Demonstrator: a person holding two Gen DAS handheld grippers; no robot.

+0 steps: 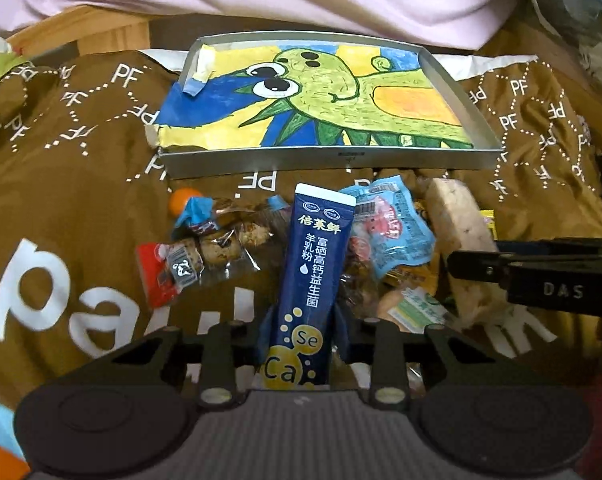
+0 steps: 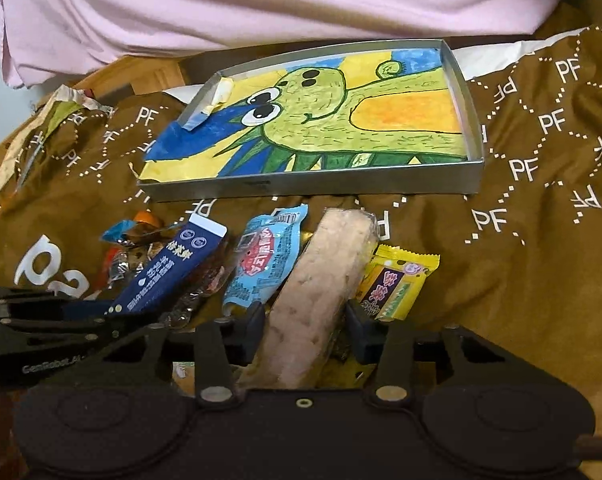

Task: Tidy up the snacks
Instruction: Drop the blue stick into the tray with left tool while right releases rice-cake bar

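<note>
A dark blue stick sachet (image 1: pixel 309 264) with white and gold print stands between the fingers of my left gripper (image 1: pixel 303 332), which is shut on its lower end. From the right wrist view the sachet (image 2: pixel 169 272) slants up out of the snack pile. My right gripper (image 2: pixel 305 328) is shut on a long pinkish bar (image 2: pixel 325 264) in clear wrap, one finger against each side. That bar (image 1: pixel 457 216) also shows at the right of the left wrist view. Behind the pile lies a shallow metal tray (image 1: pixel 325 158) lined with a green dinosaur drawing; no snacks are in it.
Loose snacks lie on a brown printed cloth (image 1: pixel 81 184): a light blue packet (image 2: pixel 265 264), a yellow packet (image 2: pixel 397 280), a red packet (image 1: pixel 153 276), wrapped cookies (image 1: pixel 221 248) and an orange ball (image 1: pixel 183 200). Pink fabric (image 2: pixel 261 4) rises behind the tray.
</note>
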